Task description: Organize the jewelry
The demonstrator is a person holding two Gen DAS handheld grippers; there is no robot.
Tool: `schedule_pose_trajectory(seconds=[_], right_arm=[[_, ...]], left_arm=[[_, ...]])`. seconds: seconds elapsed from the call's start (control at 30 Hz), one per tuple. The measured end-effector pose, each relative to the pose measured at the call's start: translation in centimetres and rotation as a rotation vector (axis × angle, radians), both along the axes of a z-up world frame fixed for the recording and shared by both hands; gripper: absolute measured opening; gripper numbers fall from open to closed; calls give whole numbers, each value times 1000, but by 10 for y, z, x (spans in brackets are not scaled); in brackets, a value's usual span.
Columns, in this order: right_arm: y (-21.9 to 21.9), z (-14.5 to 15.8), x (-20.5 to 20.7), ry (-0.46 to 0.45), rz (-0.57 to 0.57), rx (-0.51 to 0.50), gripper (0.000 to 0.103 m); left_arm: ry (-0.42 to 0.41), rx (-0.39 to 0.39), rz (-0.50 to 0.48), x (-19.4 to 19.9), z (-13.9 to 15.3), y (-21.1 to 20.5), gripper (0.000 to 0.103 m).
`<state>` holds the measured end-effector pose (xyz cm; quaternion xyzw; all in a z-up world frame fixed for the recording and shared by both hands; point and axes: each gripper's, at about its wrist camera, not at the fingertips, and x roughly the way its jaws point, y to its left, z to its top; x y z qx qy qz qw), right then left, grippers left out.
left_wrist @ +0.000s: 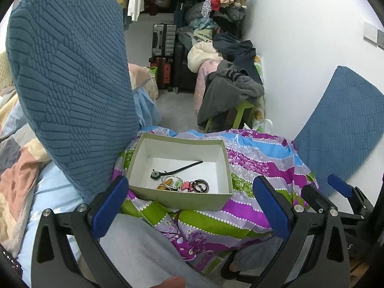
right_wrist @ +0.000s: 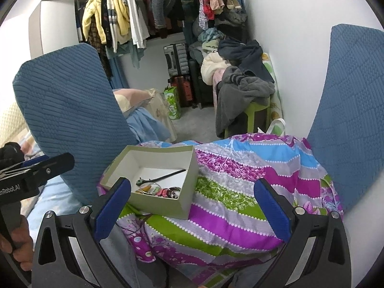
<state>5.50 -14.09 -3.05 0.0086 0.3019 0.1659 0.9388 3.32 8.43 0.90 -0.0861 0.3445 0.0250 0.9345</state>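
Observation:
An open grey-green box (left_wrist: 180, 200) (right_wrist: 165, 206) with a white inside rests on a colourful striped quilt (left_wrist: 252, 163) (right_wrist: 240, 180). Inside lie a black hair stick (left_wrist: 184, 166) (right_wrist: 168, 175), a dark beaded bracelet (left_wrist: 201, 186) (right_wrist: 173, 191), a clear bangle (left_wrist: 171, 179) and small orange and pink pieces. My left gripper (left_wrist: 189, 204) hangs open just in front of the box, nothing between its blue pads. My right gripper (right_wrist: 192, 206) is open too, to the right of the box and over the quilt, empty. The right gripper also shows at the left wrist view's right edge (left_wrist: 336, 192).
Two blue textured cushions (left_wrist: 69, 91) (right_wrist: 350, 120) stand left and right of the quilt. Behind are a green stool with grey clothes (left_wrist: 230, 91), suitcases (left_wrist: 163, 48), a rack of hanging clothes (right_wrist: 120, 19) and a white wall on the right. A hand (right_wrist: 14, 244) holds the left tool.

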Motion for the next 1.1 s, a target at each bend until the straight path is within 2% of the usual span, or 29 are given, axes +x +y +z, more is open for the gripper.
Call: schedule_pose_trajectory(seconds=[1.1], right_arm=[[-3,0,1,-6,-22,-28,103]], left_arm=[[45,30,-4,3,-13,-3,102]])
